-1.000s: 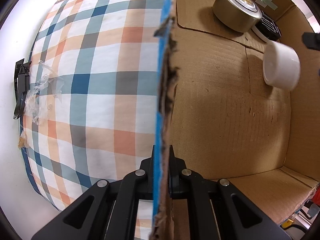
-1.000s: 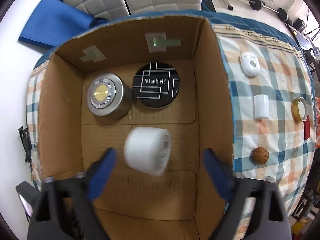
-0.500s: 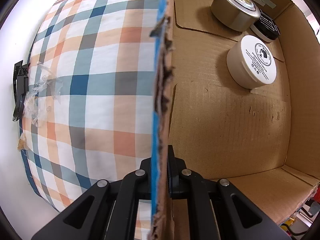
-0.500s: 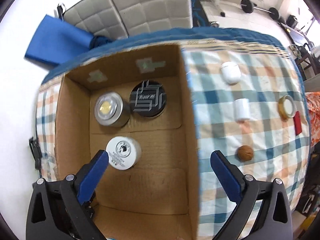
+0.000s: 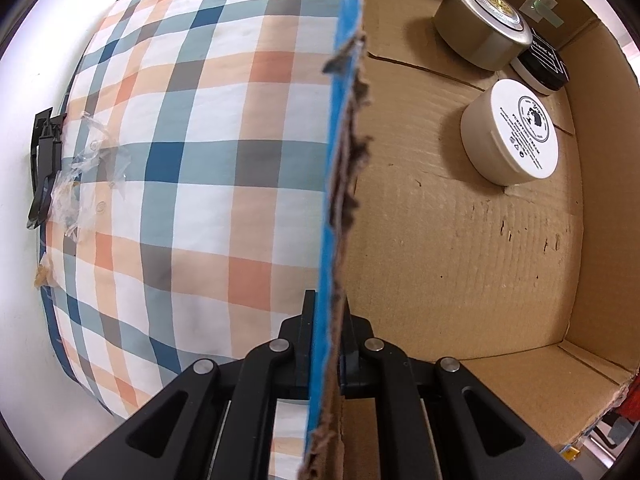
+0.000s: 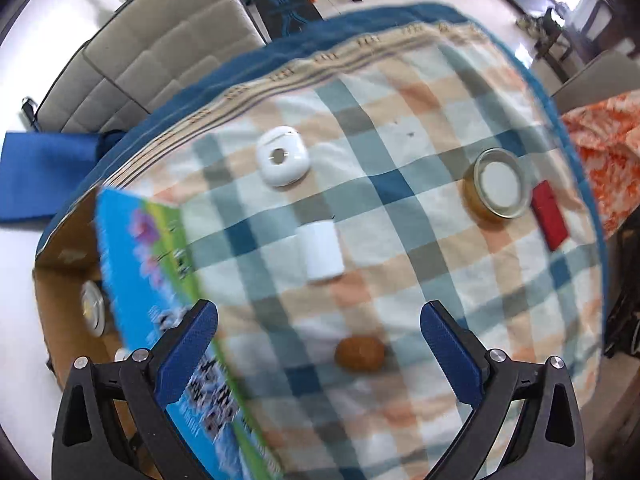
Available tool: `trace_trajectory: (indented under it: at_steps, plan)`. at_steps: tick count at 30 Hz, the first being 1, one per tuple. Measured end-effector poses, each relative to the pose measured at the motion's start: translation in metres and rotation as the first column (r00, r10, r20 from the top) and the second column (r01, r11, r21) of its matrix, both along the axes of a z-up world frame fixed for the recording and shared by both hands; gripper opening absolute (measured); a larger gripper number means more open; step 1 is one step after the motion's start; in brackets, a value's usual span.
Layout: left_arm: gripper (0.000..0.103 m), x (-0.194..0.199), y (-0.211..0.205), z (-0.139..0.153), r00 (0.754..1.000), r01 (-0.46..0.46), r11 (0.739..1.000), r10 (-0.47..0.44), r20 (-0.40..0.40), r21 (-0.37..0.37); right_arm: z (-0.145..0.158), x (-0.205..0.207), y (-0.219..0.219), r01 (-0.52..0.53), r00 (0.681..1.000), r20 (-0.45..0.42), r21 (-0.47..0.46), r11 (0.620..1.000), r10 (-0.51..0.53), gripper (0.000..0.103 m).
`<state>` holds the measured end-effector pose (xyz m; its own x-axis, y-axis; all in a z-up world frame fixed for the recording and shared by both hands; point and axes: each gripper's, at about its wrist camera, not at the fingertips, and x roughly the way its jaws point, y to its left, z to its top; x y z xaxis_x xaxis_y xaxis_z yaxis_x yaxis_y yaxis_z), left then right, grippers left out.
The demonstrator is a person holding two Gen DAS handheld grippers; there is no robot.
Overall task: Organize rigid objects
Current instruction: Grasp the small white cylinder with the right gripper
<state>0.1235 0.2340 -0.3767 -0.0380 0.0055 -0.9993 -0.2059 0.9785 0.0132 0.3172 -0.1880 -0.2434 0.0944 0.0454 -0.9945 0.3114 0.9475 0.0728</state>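
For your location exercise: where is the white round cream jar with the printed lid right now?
In the left wrist view, the white round cream jar sits on the cardboard box floor, right of centre, just before the black-lidded jar.

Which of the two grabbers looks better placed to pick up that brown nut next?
The right gripper: it is open and empty, with the round brown walnut on the checked tablecloth between its fingers. The left gripper is clamped on the brown cardboard box wall.

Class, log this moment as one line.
left gripper: shut on box wall | right gripper: open, above walnut | white jar: in box
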Motion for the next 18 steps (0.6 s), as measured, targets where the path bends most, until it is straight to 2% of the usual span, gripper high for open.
trace_trajectory:
  at_steps: [3, 4, 5, 10, 12, 14, 18]
  plan:
    - [0.006, -0.001, -0.001, -0.001, 1.0, -0.015, 1.0, 0.014, 0.001, 0.009, -0.022, 0.012, -0.01, 0.013, 1.0, -0.015, 0.018, 1.0, -0.012, 0.098]
    - [0.007, -0.001, -0.001, -0.001, 1.0, -0.019, 1.0, 0.019, 0.003, 0.011, -0.029, 0.016, -0.011, 0.011, 1.0, -0.018, 0.024, 1.0, -0.011, 0.09]
    - [0.007, -0.002, -0.002, -0.001, 1.0, -0.022, 1.0, 0.022, 0.005, 0.013, -0.036, 0.019, -0.012, 0.012, 1.0, -0.023, 0.027, 1.0, -0.011, 0.079]
    - [0.007, -0.006, -0.003, -0.002, 0.999, -0.033, 0.999, 0.033, 0.006, 0.014, -0.062, 0.03, -0.009, -0.002, 0.999, -0.052, 0.031, 1.0, 0.003, 0.063]
    - [0.007, -0.007, -0.002, -0.003, 0.999, -0.036, 0.999, 0.036, 0.005, 0.013, -0.073, 0.032, -0.008, -0.002, 0.997, -0.079, 0.029, 1.0, 0.005, 0.04]
    - [0.007, -0.007, -0.002, -0.002, 0.999, -0.038, 0.999, 0.038, 0.005, 0.013, -0.079, 0.031, -0.006, -0.003, 0.996, -0.09, 0.02, 1.0, 0.005, 0.035]
    - [0.007, -0.007, 0.0, -0.001, 0.999, -0.039, 0.999, 0.039, 0.001, 0.009, -0.072, 0.025, -0.003, -0.013, 0.997, -0.074, -0.019, 1.0, 0.011, 0.034]
